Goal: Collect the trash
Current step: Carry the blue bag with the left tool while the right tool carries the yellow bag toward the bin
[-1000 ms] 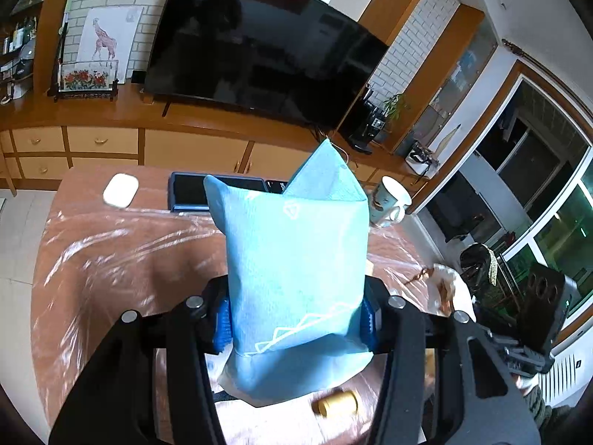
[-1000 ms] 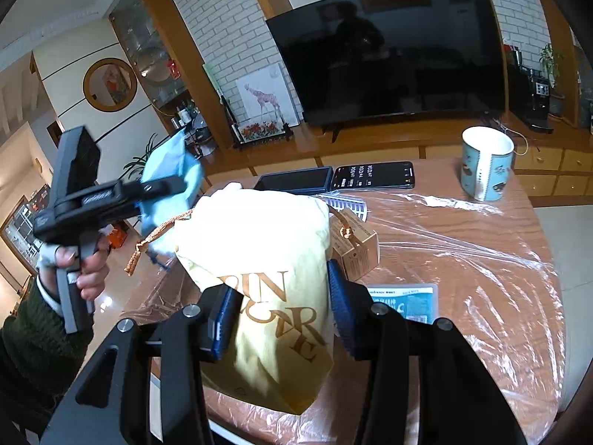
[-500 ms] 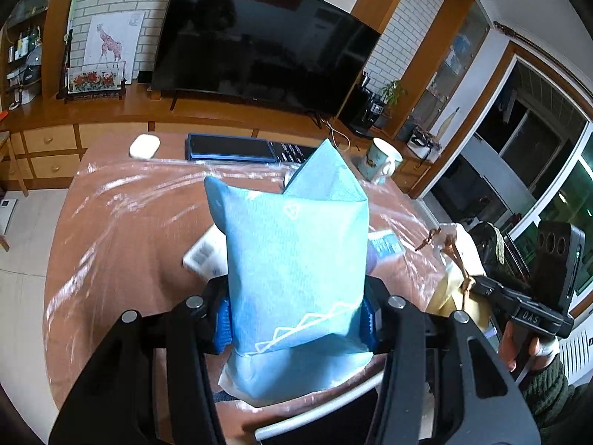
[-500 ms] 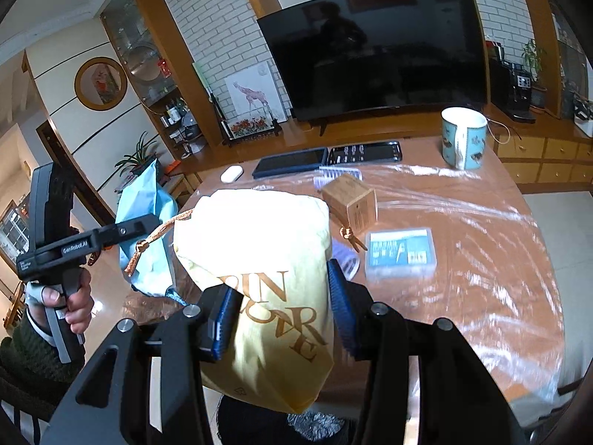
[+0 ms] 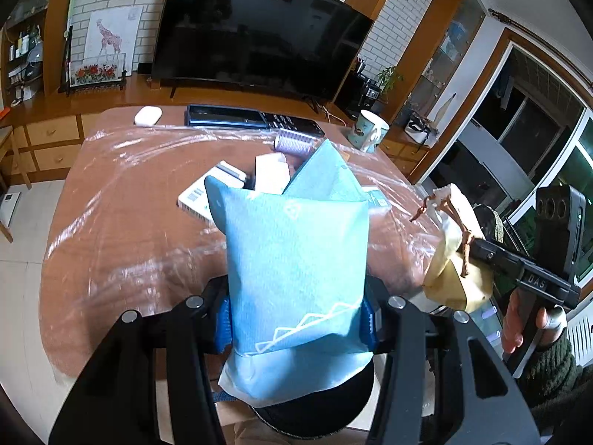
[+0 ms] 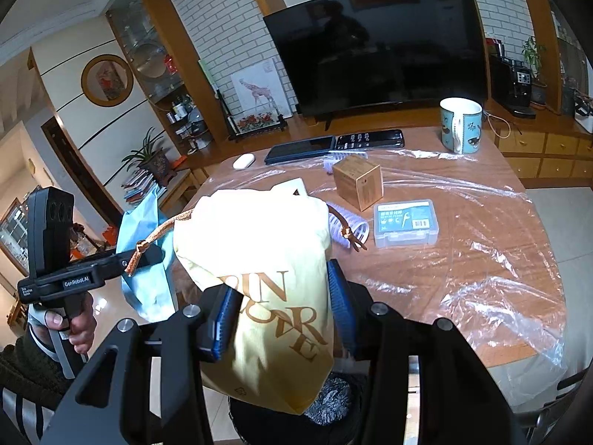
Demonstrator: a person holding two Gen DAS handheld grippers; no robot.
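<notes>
My left gripper (image 5: 296,322) is shut on a light blue fabric bag (image 5: 292,267) and holds it upright off the near table edge, above a dark round bin (image 5: 315,411). My right gripper (image 6: 281,319) is shut on a pale yellow drawstring bag (image 6: 267,278) with brown lettering, also held over a dark bin (image 6: 330,400) with crumpled material inside. The yellow bag also shows in the left wrist view (image 5: 452,256), the blue bag in the right wrist view (image 6: 148,259).
The plastic-covered brown table (image 6: 463,252) holds a brown box (image 6: 359,181), a clear floss-pick case (image 6: 406,222), a blue mug (image 6: 461,124), two phones (image 6: 333,144), a white mouse (image 6: 244,160), a white box (image 5: 272,170) and a lilac comb (image 5: 294,144).
Both grippers have drawn back from the table toward its near edge with their bags still held. The bin now shows under each of them.
</notes>
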